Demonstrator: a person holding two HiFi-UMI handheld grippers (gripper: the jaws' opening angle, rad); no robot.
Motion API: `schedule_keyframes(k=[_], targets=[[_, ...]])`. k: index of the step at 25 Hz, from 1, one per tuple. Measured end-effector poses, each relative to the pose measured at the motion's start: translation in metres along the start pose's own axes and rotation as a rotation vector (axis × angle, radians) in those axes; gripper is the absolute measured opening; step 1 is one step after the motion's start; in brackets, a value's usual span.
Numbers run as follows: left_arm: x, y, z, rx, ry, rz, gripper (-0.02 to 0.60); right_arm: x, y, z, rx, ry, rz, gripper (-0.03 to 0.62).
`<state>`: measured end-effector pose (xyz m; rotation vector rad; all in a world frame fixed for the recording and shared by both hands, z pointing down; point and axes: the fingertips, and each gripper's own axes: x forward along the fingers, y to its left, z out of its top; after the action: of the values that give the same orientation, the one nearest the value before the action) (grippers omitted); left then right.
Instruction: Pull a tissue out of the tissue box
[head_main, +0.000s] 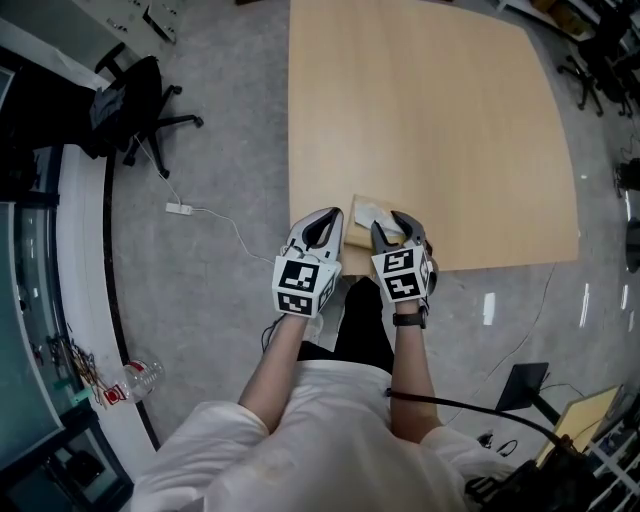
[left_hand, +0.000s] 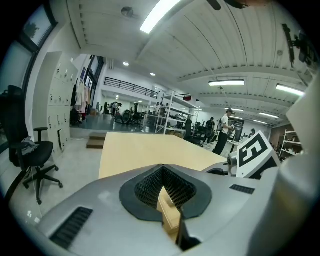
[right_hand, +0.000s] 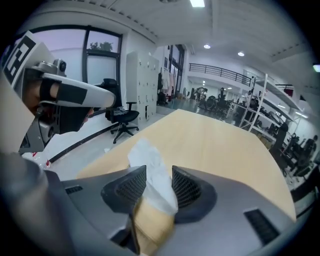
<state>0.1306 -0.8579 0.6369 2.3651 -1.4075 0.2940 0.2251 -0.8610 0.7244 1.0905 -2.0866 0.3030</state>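
Tissue (right_hand: 146, 152) btwn open right gripper (right_hand: 159, 172)

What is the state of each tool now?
Left tool: closed.
Right tool: open, tissue between its jaws, not gripped.

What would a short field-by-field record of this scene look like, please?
Table: light wood
Tissue box: tan, at the table's near edge
Tissue: white, sticking up out of the box
Left tongs: closed, apparently on the box's edge
Right tongs: open, one pad either side of the tissue, not pinching it
Task stage: tissue not yet pulled out
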Motion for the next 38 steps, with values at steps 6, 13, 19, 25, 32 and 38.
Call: schedule_keyframes(k=[6, 13, 19, 25, 32, 38], targets=[[-0.010, -0.008, 0.010, -0.001, -0.020, -0.035, 0.000, -0.015, -0.005, 0.002, -0.112, 0.024, -0.108, 0.005], [-0.042, -0.019, 0.041, 0.027, -0.095, -0.080, 0.000, -0.070, -0.002, 0.044, -0.086, -0.117, -0.200, 0.005], [-0.098, -0.037, 0.066, 0.064, -0.181, -0.132, 0.000, -0.156, 0.024, 0.095, -0.039, -0.333, -0.295, 0.005], [-0.170, -0.061, 0.095, 0.123, -0.296, -0.196, 0.000, -0.256, 0.072, 0.128, 0.109, -0.578, -0.375, 0.005], [-0.224, -0.093, 0.121, 0.165, -0.383, -0.234, 0.000, -0.321, 0.098, 0.122, 0.242, -0.711, -0.410, 0.005], [-0.233, -0.113, 0.129, 0.173, -0.397, -0.228, 0.000, -0.350, 0.083, 0.125, 0.241, -0.763, -0.402, 0.005]])
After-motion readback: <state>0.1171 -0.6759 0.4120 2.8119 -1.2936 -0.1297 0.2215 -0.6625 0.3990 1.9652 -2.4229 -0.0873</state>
